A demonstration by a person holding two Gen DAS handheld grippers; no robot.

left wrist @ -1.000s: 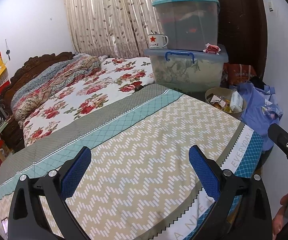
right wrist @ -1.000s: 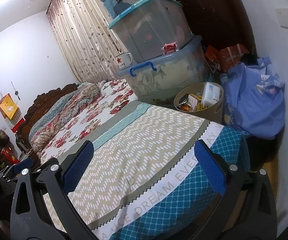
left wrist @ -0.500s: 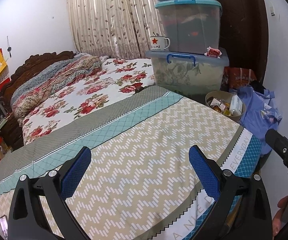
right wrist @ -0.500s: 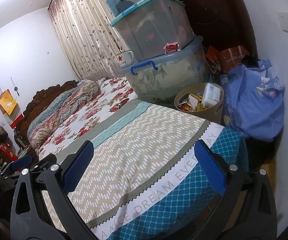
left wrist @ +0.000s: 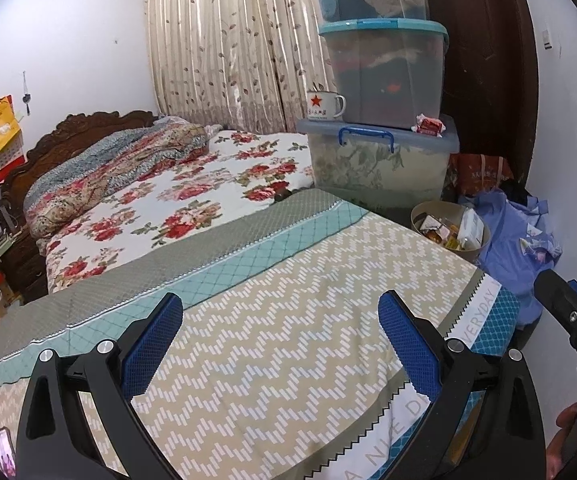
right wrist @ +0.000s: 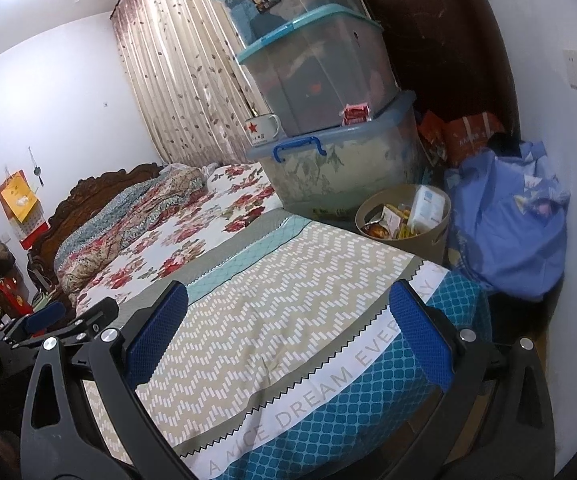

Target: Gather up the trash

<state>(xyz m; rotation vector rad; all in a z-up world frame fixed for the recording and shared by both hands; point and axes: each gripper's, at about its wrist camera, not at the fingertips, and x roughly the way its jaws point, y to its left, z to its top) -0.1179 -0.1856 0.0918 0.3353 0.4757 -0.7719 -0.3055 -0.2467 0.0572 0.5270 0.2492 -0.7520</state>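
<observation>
A round beige trash bin (left wrist: 450, 230) (right wrist: 406, 220) filled with wrappers and a white packet stands past the far corner of the bed. A red-and-white wrapper (left wrist: 430, 125) (right wrist: 355, 114) lies on the lid of the lowest storage box. My left gripper (left wrist: 280, 334) is open above the zigzag blanket, nothing between its blue pads. My right gripper (right wrist: 288, 324) is open too, over the blanket's near edge. The right gripper's tip (left wrist: 568, 312) shows at the right edge of the left wrist view; the left gripper's tip (right wrist: 64, 320) appears low on the left in the right wrist view.
Three stacked plastic storage boxes (left wrist: 380, 92) rise behind the bin, with an enamel mug (left wrist: 324, 106) on the lowest lid. A blue cloth bundle (right wrist: 508, 224) and red bags (right wrist: 468, 136) sit by the right wall. The bed (left wrist: 192, 192) with a floral sheet stretches left toward a carved headboard.
Both views have tilted slightly; the stacked boxes and the bin sit a little higher and further off. Both grippers stay open and empty.
</observation>
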